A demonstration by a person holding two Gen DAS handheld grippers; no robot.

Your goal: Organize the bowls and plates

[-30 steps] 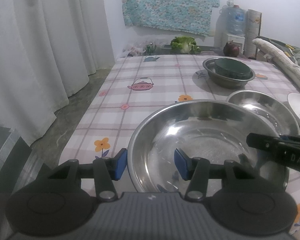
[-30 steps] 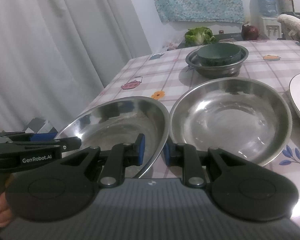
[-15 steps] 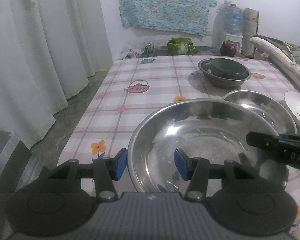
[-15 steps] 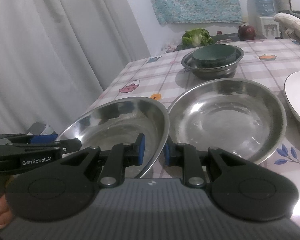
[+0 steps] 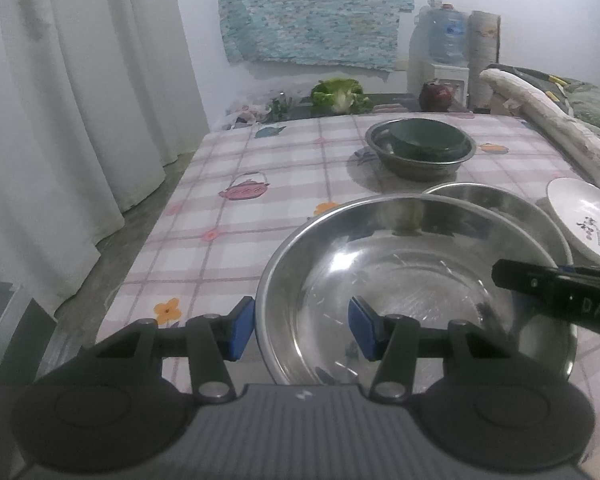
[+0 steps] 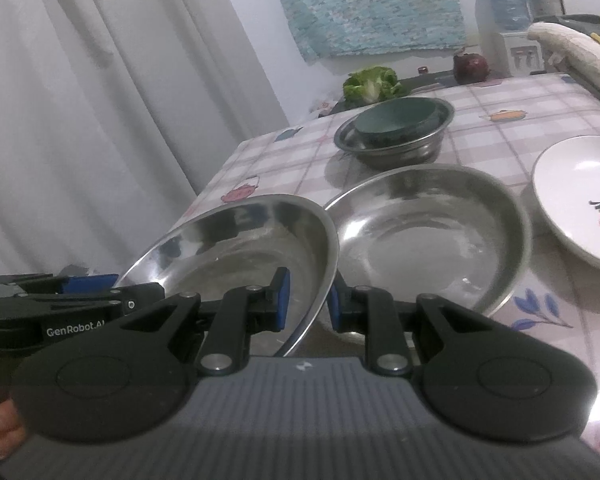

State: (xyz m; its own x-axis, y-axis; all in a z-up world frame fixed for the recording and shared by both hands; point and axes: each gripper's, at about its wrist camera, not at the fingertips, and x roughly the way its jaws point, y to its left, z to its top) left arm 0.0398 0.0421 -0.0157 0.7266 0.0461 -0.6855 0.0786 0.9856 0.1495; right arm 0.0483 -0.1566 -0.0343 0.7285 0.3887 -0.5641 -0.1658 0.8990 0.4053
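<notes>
A large steel bowl (image 5: 400,272) hangs tilted above the checked tablecloth, carried by both grippers. My left gripper (image 5: 302,330) is shut on its near-left rim, one blue pad outside and one inside. My right gripper (image 6: 308,302) is shut on the opposite rim of the same bowl (image 6: 240,248). The bowl's far edge overlaps a second steel bowl (image 6: 432,240) that rests on the table. Behind it a smaller steel bowl (image 6: 400,152) holds a dark green bowl (image 6: 396,120). At the right lies a white plate (image 6: 572,192) with a printed motif.
White curtains (image 5: 80,120) hang past the table's left edge (image 5: 172,208). At the far end are a cabbage (image 5: 340,94), a dark red round thing (image 5: 436,96) and a water bottle (image 5: 444,36). A rolled cloth (image 5: 552,128) runs along the right side.
Both grippers have carried the large bowl toward the second steel bowl, and its rim now covers more of that bowl. Neither grip has changed.
</notes>
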